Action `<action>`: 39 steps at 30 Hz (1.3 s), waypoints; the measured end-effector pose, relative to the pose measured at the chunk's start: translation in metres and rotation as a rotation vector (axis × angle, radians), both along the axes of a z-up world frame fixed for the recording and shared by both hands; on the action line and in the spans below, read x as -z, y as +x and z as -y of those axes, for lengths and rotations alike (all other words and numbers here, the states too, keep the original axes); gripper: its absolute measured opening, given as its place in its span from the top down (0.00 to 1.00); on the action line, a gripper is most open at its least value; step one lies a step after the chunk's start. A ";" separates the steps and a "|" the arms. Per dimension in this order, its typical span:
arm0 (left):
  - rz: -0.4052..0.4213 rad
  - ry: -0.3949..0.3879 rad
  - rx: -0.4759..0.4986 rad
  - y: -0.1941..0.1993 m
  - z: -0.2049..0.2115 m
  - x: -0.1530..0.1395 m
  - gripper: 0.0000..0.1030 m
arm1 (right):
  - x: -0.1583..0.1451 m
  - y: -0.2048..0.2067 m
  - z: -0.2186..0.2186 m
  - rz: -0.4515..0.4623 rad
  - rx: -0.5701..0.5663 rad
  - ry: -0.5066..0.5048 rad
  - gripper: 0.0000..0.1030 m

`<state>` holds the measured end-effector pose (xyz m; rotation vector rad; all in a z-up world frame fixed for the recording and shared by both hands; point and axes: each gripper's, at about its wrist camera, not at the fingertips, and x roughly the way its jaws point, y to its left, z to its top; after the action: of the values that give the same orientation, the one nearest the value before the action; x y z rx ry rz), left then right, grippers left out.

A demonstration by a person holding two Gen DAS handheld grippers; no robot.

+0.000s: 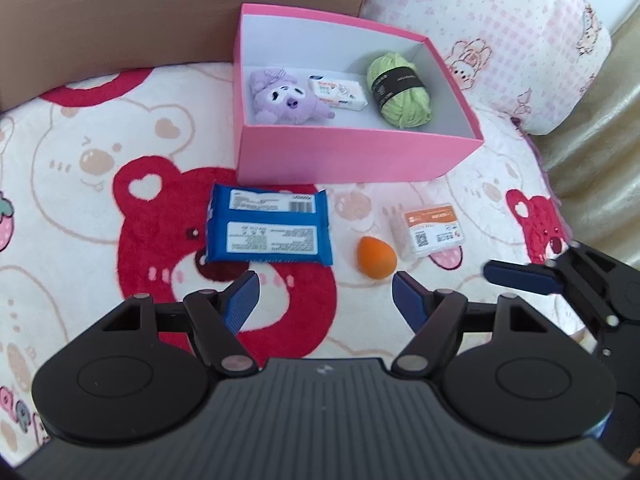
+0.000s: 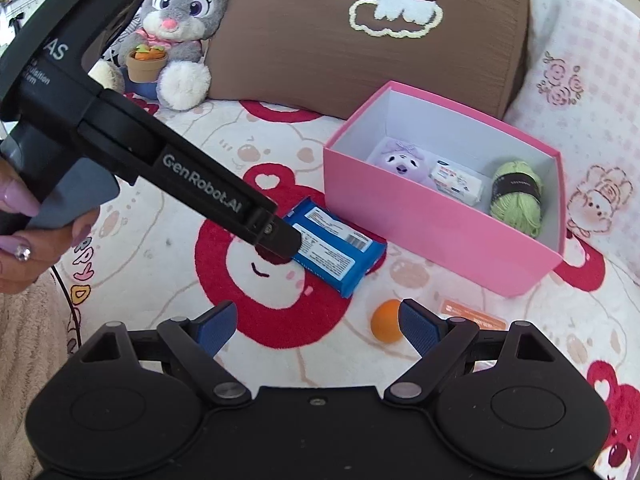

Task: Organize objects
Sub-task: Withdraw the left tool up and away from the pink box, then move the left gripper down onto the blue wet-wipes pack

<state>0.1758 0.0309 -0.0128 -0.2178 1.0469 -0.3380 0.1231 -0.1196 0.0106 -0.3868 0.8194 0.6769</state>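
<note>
Both tools stand wide and empty above the bear-print plush blanket (image 1: 80, 184) on the bed: the left tool (image 1: 325, 289) at the lower centre of its view, the right tool (image 2: 316, 322) likewise.

Three things lie outside the open pink cardboard box (image 1: 352, 156): a blue plastic wipes pack (image 1: 269, 229) left of centre, an orange teardrop makeup sponge (image 1: 377, 258) just ahead of the left tool, and a clear plastic case with an orange label (image 1: 430, 234) beside it.

The sponge seems the likeliest next pick. It is soft and rounded, so a centred, gentle close should keep it from squirting out.

Inside the box sit a purple plush toy (image 1: 284, 100), a small white tissue pack (image 1: 338, 92) and a green yarn ball (image 1: 400, 90).
</note>
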 end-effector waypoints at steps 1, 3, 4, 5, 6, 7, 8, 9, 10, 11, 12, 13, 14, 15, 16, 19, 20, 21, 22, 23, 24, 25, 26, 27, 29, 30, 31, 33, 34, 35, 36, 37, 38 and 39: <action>0.000 -0.008 -0.003 0.001 -0.001 0.001 0.30 | 0.003 0.003 -0.002 0.001 -0.014 0.003 0.12; 0.015 -0.013 -0.011 0.003 -0.003 0.003 0.29 | 0.010 0.011 -0.003 0.000 -0.036 0.026 0.12; 0.021 -0.015 -0.016 0.004 -0.005 0.004 0.29 | 0.014 0.016 -0.003 -0.004 -0.031 0.031 0.12; 0.026 -0.018 -0.022 0.005 -0.007 0.005 0.28 | 0.019 0.020 -0.004 -0.011 -0.027 0.031 0.12; 0.032 -0.025 -0.027 0.006 -0.009 0.006 0.26 | 0.022 0.024 -0.004 -0.016 -0.023 0.028 0.12; 0.038 -0.030 -0.030 0.007 -0.011 0.007 0.23 | 0.025 0.027 -0.005 -0.016 -0.021 0.027 0.12; 0.033 -0.030 -0.033 0.009 -0.013 0.009 0.22 | 0.026 0.031 -0.006 -0.018 -0.024 0.029 0.12; 0.015 -0.025 -0.034 0.011 -0.016 0.013 0.21 | 0.028 0.034 -0.008 -0.030 -0.033 0.031 0.12; -0.001 -0.019 -0.044 0.013 -0.017 0.017 0.21 | 0.030 0.038 -0.009 -0.048 -0.042 0.036 0.12; -0.008 -0.018 -0.054 0.016 -0.020 0.021 0.21 | 0.032 0.042 -0.010 -0.061 -0.037 0.036 0.12; -0.011 -0.023 -0.060 0.018 -0.022 0.025 0.21 | 0.034 0.046 -0.012 -0.072 -0.026 0.031 0.12; -0.018 -0.028 -0.067 0.020 -0.025 0.028 0.21 | 0.037 0.049 -0.013 -0.081 -0.022 0.026 0.12; -0.024 -0.032 -0.074 0.023 -0.027 0.031 0.21 | 0.038 0.052 -0.015 -0.087 -0.021 0.022 0.12; -0.023 -0.029 -0.077 0.024 -0.029 0.033 0.21 | 0.040 0.055 -0.016 -0.090 -0.016 0.020 0.12; -0.018 -0.022 -0.081 0.025 -0.031 0.035 0.21 | 0.041 0.057 -0.018 -0.093 -0.011 0.020 0.12; -0.014 -0.008 -0.078 0.030 -0.035 0.043 0.18 | 0.047 0.067 -0.020 -0.126 0.004 0.039 0.12; -0.029 -0.008 -0.078 0.033 -0.036 0.047 0.18 | 0.049 0.071 -0.022 -0.140 0.014 0.043 0.12; -0.044 -0.010 -0.085 0.035 -0.039 0.052 0.18 | 0.053 0.074 -0.023 -0.153 0.022 0.044 0.12; -0.050 -0.005 -0.096 0.037 -0.041 0.056 0.18 | 0.057 0.077 -0.024 -0.168 0.033 0.045 0.12; -0.051 0.004 -0.101 0.039 -0.043 0.059 0.18 | 0.061 0.079 -0.024 -0.185 0.055 0.049 0.12; -0.052 0.016 -0.107 0.041 -0.045 0.062 0.18 | 0.065 0.081 -0.022 -0.201 0.078 0.070 0.12; -0.051 0.026 -0.112 0.043 -0.046 0.064 0.18 | 0.070 0.081 -0.020 -0.219 0.097 0.102 0.12; -0.048 0.015 -0.113 0.045 -0.049 0.066 0.18 | 0.075 0.082 -0.019 -0.235 0.109 0.122 0.12; -0.050 -0.018 -0.111 0.048 -0.053 0.069 0.18 | 0.079 0.082 -0.019 -0.236 0.117 0.130 0.12; -0.045 -0.032 -0.141 0.053 -0.058 0.071 0.18 | 0.082 0.080 -0.021 -0.195 0.115 0.132 0.12; -0.029 -0.026 -0.144 0.055 -0.059 0.071 0.18 | 0.082 0.080 -0.022 -0.177 0.109 0.131 0.12; -0.018 -0.026 -0.144 0.056 -0.059 0.071 0.18 | 0.082 0.081 -0.023 -0.163 0.103 0.134 0.12; -0.016 -0.050 -0.150 0.061 -0.060 0.074 0.18 | 0.083 0.084 -0.023 -0.138 0.099 0.144 0.12; -0.023 -0.064 -0.151 0.063 -0.061 0.077 0.18 | 0.084 0.087 -0.022 -0.131 0.096 0.152 0.12; -0.029 -0.071 -0.151 0.065 -0.060 0.079 0.18 | 0.086 0.089 -0.022 -0.125 0.100 0.162 0.12; -0.026 -0.074 -0.144 0.066 -0.058 0.082 0.18 | 0.088 0.091 -0.021 -0.124 0.103 0.168 0.12; -0.025 -0.067 -0.138 0.067 -0.056 0.084 0.18 | 0.092 0.094 -0.021 -0.123 0.104 0.169 0.12; -0.028 -0.056 -0.136 0.069 -0.054 0.087 0.18 | 0.096 0.097 -0.021 -0.124 0.107 0.165 0.12; -0.029 -0.045 -0.137 0.071 -0.053 0.090 0.18 | 0.099 0.100 -0.021 -0.125 0.106 0.160 0.12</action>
<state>0.2465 0.0836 -0.1027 -0.3341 1.0476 -0.2358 0.2227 -0.0985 -0.0884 -0.1562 0.8905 0.6676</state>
